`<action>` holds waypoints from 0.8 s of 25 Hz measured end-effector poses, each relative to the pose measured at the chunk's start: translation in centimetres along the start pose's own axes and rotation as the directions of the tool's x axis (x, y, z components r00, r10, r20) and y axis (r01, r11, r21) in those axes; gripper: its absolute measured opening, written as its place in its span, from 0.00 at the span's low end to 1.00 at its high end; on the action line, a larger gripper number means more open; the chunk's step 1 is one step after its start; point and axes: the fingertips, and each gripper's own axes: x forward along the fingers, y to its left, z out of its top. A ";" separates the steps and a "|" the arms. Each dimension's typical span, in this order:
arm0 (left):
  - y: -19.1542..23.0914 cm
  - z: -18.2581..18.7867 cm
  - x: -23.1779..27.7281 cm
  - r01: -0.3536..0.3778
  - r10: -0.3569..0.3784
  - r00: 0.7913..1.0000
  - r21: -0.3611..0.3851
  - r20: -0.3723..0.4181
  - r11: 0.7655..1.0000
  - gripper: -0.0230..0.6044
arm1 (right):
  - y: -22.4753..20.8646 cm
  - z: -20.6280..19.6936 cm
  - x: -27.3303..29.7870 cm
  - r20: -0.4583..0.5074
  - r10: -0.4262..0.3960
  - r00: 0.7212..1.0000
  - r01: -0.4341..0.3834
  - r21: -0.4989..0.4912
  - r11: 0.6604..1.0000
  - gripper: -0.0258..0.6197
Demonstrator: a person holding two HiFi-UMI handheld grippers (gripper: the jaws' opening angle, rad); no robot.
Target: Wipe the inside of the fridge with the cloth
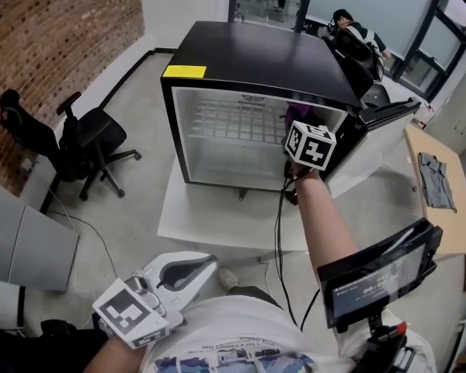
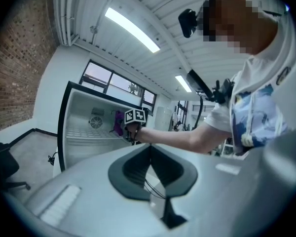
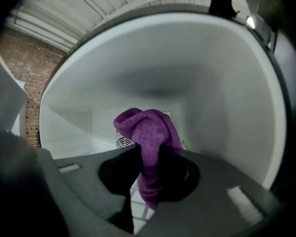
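**A:** What's at the left of the frame?

**B:** A black office chair [image 1: 93, 142] stands on the floor beside the brick wall. In the lower left corner, the left gripper [image 2: 149, 154] is held close to the person's body. Its jaws are pressed together on nothing.

**A:** And the centre?

**B:** The fridge [image 1: 256, 53] sits on a white bench [image 1: 217, 216] with its door [image 1: 388, 115] open to the right.

**A:** The cloth?

**B:** The right gripper [image 3: 148, 157] is just right of centre, reaching into the fridge. Its jaws are clamped on the purple cloth [image 3: 150, 132], which bunches above them. I cannot tell whether it touches a wall.
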 end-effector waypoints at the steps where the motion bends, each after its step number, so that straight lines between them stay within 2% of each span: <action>1: 0.3 0.1 0.2 -0.005 0.005 1.000 0.001 -0.001 1.000 0.04 | -0.2 0.0 0.6 -0.002 -0.008 1.000 0.008 0.003 1.000 0.16; 9: 2.4 0.5 0.3 -0.087 0.087 0.996 -0.017 0.015 0.996 0.04 | -0.8 -0.9 5.3 -0.040 -0.028 0.999 0.028 0.015 0.999 0.16; 14: 3.6 0.3 0.3 -0.123 0.124 0.992 -0.027 0.022 0.992 0.04 | 1.4 -1.0 7.1 -0.048 0.020 0.999 -0.020 0.007 1.000 0.16; 20: 4.1 0.8 0.0 -0.153 0.154 0.987 -0.025 0.036 0.988 0.04 | 6.4 -0.7 8.3 -0.053 0.120 0.991 -0.122 -0.030 0.992 0.16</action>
